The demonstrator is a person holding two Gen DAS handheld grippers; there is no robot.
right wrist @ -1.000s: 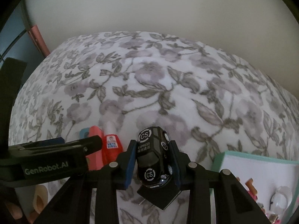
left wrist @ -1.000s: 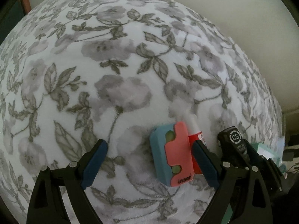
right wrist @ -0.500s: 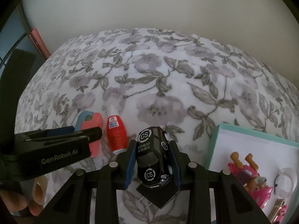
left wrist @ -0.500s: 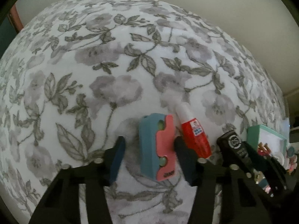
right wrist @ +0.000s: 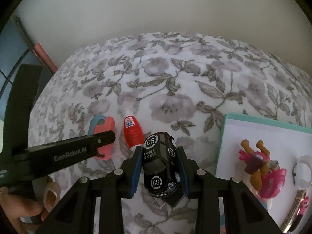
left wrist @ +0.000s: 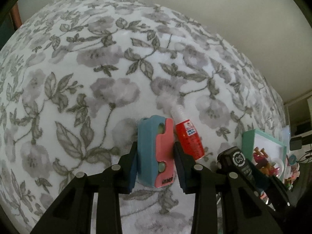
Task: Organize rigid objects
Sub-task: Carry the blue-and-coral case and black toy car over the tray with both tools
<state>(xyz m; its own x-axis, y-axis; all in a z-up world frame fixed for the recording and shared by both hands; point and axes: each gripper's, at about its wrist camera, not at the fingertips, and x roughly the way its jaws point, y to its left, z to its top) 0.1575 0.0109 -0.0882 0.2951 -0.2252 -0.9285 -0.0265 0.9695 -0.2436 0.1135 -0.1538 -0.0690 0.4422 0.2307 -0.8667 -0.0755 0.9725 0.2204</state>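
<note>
The left gripper is closing its jaws on a blue and pink plastic block, with both pads already touching its sides, above the flowered bed cover. A red bottle with a white tip lies just beside it. The right gripper grasps a black toy car marked "CS EXPRESS", near the teal-edged box.

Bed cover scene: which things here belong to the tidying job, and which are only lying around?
Job:
- blue-and-pink block, left gripper closing on it
- black toy car, in right gripper
- red bottle
- teal box

Lying around:
- floral cover
- wall
</note>
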